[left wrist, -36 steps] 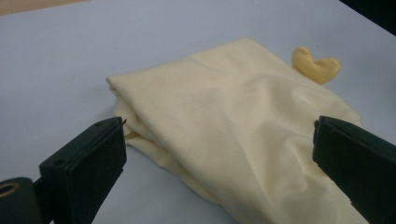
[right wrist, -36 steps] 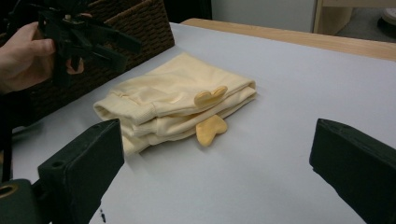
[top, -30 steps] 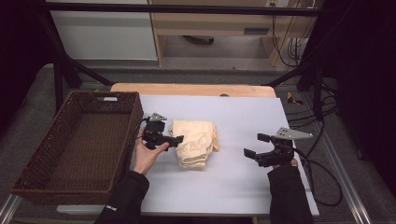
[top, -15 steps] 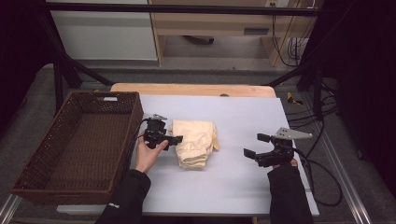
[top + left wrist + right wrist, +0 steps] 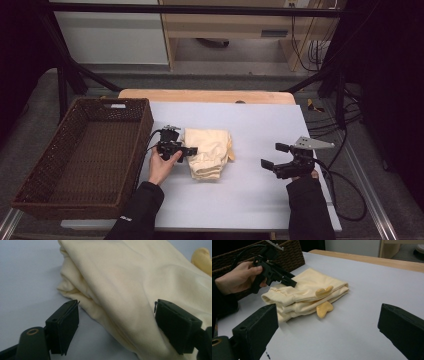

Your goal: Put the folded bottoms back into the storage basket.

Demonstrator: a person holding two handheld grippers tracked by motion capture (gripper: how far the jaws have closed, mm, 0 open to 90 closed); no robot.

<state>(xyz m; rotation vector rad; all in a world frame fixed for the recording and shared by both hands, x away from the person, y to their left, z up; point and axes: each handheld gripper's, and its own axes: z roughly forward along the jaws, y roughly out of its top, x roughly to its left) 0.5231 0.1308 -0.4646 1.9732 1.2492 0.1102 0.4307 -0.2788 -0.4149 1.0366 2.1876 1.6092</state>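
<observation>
1. We see our left claw at the left edge of the folded cream garment, nose pointing into the cloth.
2. Left claw view: the garment sits ahead of and between the jaws. The fold bulges into the gap and lies against or just beside the right-hand pad. The left-hand pad is clear of the cloth, with bare table beside it.
3. Left claw state: jaws have just been closing with the cloth between them, but they are not clamped. We call it released, no grasp.
4. From the right claw view, the left claw sits on top of the near-left corner of the garment, with the left hand wrapped round its body.
5. Two darker yellow tabs stick out of the garment on the side away from the left claw.
6. Our right claw is well apart from the garment, off to its right on the table, nose pointing toward it.
7. Right claw state: jaws spread wide, released, nothing between them but bare table surface; the garment lies ahead of them, toward the left jaw.
8. The wicker basket sits behind the left claw, on the side opposite the garment, near the left hand.
</observation>
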